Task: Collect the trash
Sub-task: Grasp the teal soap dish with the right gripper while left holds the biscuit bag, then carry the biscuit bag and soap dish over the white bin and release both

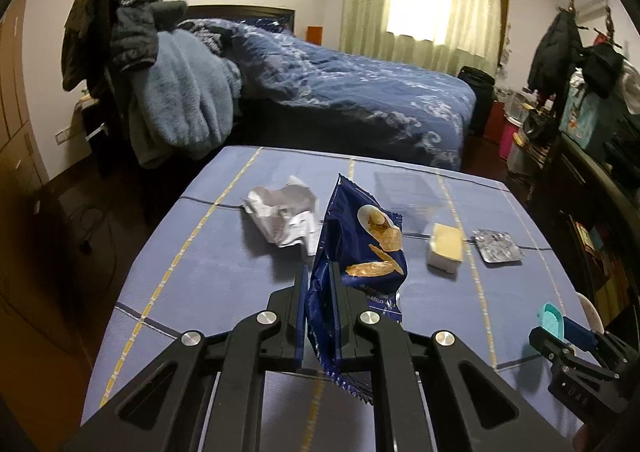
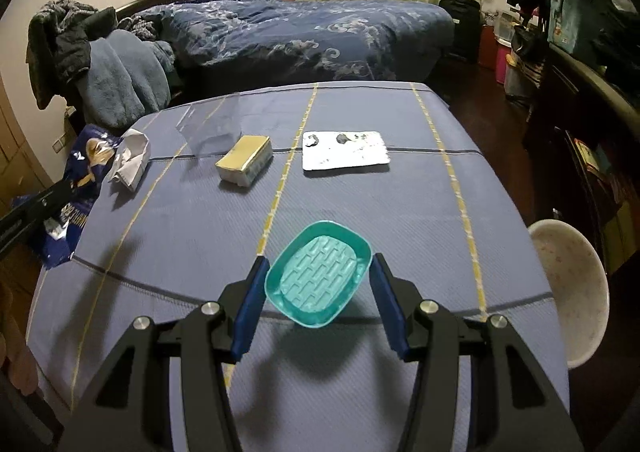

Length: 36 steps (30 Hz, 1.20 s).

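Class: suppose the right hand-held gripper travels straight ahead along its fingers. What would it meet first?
The right hand-held gripper already has the teal dish between its fingers. Straight beyond it the cloth looks bare, so the silver blister pack is probably next, though depth is uncertain.

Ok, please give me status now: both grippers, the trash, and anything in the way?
Left gripper shut on blue snack bag. Right gripper holds teal dish. Crumpled paper, foil pack lie on table. Nothing blocks.
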Tool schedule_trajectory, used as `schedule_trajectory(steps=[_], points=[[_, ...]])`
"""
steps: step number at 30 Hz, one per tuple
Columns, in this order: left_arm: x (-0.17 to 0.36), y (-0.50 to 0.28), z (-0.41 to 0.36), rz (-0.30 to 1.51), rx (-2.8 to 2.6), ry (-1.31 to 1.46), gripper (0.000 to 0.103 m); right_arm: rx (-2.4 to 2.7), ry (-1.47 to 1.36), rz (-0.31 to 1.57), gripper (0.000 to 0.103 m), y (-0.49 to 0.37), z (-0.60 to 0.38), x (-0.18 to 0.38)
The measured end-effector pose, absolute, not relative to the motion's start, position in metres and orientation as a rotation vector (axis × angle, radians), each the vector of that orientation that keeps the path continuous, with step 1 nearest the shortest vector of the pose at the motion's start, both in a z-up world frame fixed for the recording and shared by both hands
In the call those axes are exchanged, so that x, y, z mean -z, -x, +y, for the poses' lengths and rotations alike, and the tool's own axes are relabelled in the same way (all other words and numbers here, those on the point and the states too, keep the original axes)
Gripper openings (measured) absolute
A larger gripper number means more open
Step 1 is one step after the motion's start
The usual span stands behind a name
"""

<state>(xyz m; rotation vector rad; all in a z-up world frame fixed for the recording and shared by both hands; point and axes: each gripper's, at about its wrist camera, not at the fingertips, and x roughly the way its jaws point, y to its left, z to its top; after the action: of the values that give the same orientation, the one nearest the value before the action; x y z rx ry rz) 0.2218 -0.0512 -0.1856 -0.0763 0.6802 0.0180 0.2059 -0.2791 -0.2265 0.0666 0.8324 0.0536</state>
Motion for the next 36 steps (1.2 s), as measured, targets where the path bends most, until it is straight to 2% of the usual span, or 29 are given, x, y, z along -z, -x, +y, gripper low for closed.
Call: schedule_trajectory(steps=[19,36], points=[[0.169,-0.209,-0.127,0.647,0.100,-0.062,0.010,-0.001,-0.094,0.762,0.052,-0.168,-0.324,0.218],[0.170,-0.207,-0.226,0.662,0.289,-0.175,0.010,0.110,-0.199,0.736,0.052,-0.141,-0.405,0.230]])
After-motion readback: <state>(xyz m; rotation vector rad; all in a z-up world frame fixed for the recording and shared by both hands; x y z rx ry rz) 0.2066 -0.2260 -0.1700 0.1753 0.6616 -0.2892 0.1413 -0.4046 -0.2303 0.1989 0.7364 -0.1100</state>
